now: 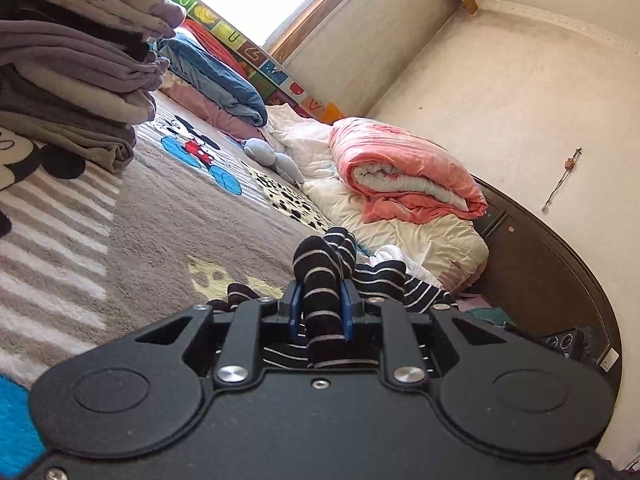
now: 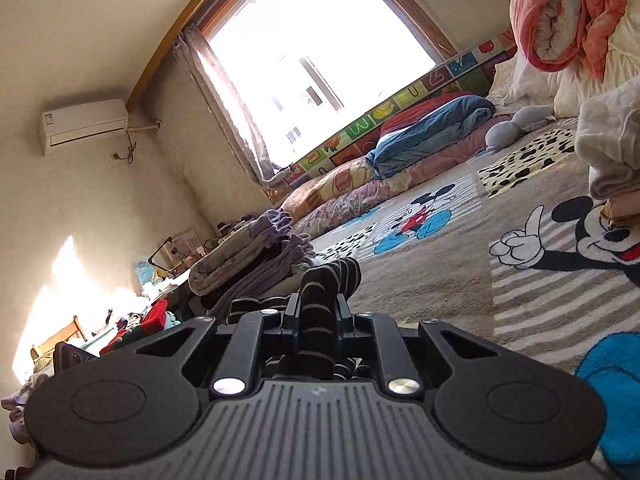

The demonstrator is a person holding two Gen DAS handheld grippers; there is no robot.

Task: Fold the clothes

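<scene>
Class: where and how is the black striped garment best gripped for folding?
By its bunched edges, one per hand-held gripper, approaching low along the bed. The left and right already pinch upstanding folds of the striped garment; the rest lies limp on the blanket.

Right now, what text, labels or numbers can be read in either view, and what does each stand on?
"U": a yellow-green tile of the alphabet mat under the window.
"Z": the dark red tile beside it; it could be a 2.
Green tile: one sideways letter, M, W or E, cannot tell.
Air conditioner sticker: too small to read.
Blanket: cartoon mice only, no words.
</scene>
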